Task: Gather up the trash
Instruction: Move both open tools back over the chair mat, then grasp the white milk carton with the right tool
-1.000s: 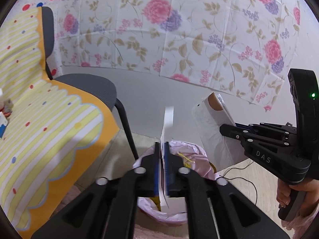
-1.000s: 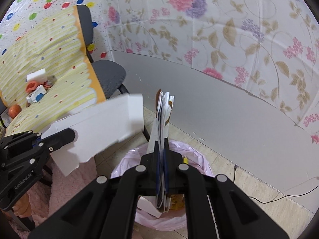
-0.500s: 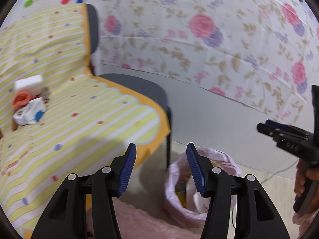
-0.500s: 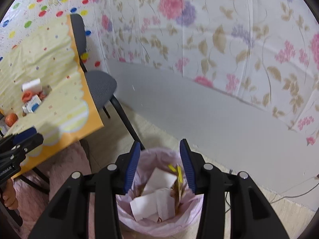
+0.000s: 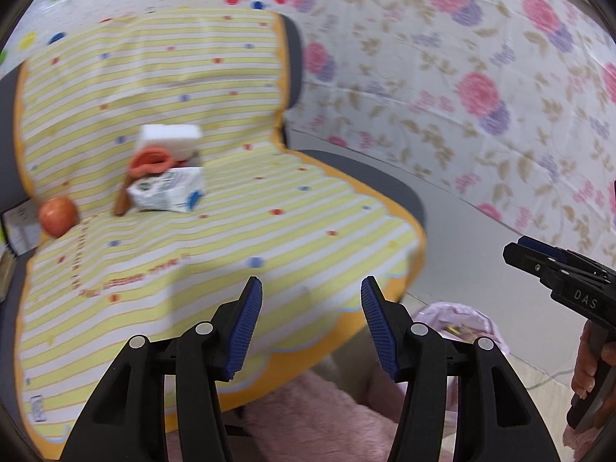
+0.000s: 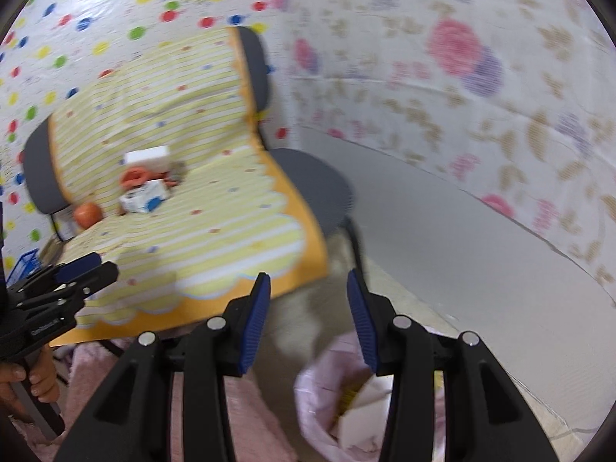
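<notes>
Striped yellow cloth with scalloped edge, crinkled pink bag, ribbed blue jaws apart

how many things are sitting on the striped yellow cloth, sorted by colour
white: 2 (foam block, printed carton)
orange: 2 (round fruit, crumpled orange piece)
brown: 1 (stick-like piece, too blurred to identify)
total: 5

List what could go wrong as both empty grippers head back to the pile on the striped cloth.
1. The apple lies beside the trash pile and may be grabbed or knocked rolling.
2. The milk carton, orange peel and white block touch each other; gripping one may drag the others.
3. The left gripper and right gripper are close together and could collide over the small pile.
</notes>
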